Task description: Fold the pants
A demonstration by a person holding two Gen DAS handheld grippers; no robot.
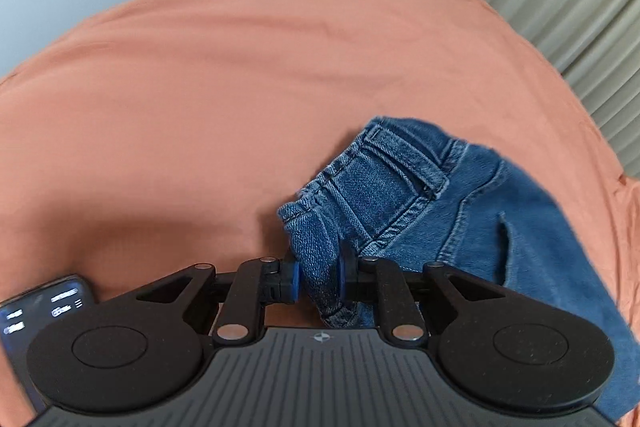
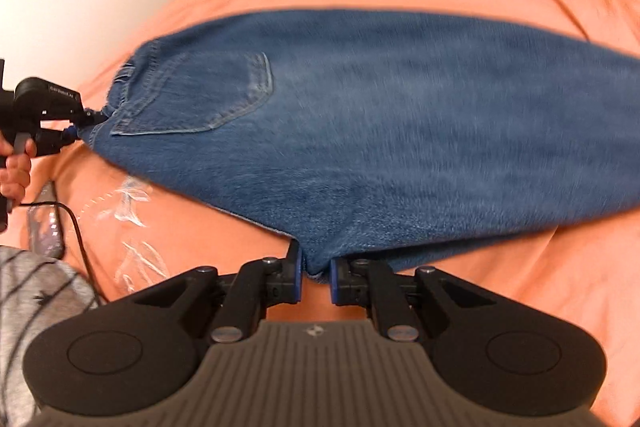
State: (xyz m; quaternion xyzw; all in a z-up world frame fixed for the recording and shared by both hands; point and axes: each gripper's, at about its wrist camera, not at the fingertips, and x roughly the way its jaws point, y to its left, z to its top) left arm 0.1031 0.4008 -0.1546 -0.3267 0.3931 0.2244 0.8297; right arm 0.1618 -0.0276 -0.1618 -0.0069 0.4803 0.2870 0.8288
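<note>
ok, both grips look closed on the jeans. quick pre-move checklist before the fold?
1. Left hand-held gripper pinching the jeans at the waistband: ok, denim sits between the pads.
2. Right hand-held gripper pinching a lower edge of the denim: ok, though only a small bite of cloth shows.
3. Jeans spread between the two grips, back pocket facing up: ok.
4. Far end of the legs: cannot tell, it runs out of view.
5. Orange sheet ahead free for laying down: ok.
6. Phone and black cable near the left side: not ok, could snag.
</note>
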